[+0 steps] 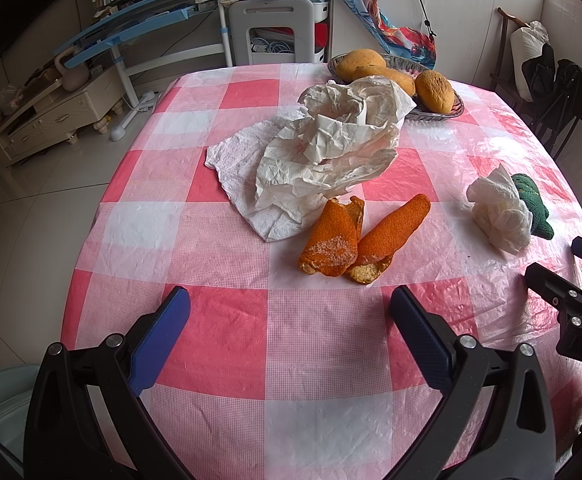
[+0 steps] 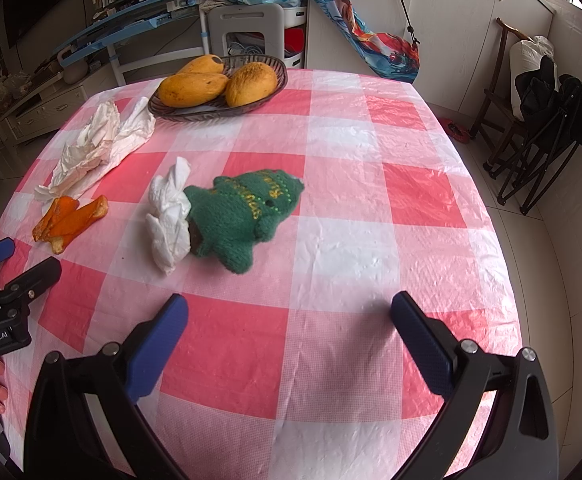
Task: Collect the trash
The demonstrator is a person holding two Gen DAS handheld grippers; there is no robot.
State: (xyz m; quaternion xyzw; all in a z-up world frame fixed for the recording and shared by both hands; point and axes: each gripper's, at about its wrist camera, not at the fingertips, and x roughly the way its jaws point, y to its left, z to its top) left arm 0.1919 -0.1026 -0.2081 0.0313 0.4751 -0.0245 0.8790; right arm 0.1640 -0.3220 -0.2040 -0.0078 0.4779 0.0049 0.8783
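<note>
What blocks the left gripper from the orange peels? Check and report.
Nothing visible does. The left gripper is open and empty above bare tablecloth, and the orange peels lie straight ahead of it. The crumpled paper sits beyond the peels, and the wadded tissue lies off to the right.

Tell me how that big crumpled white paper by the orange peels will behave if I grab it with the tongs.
The paper looks thin and deeply creased, so it will probably feel light and crush flat rather than stay stiff. It lies loosely spread, touching the tissue and near the peels, so one pinch may lift only a corner and let the rest droop and drag.
</note>
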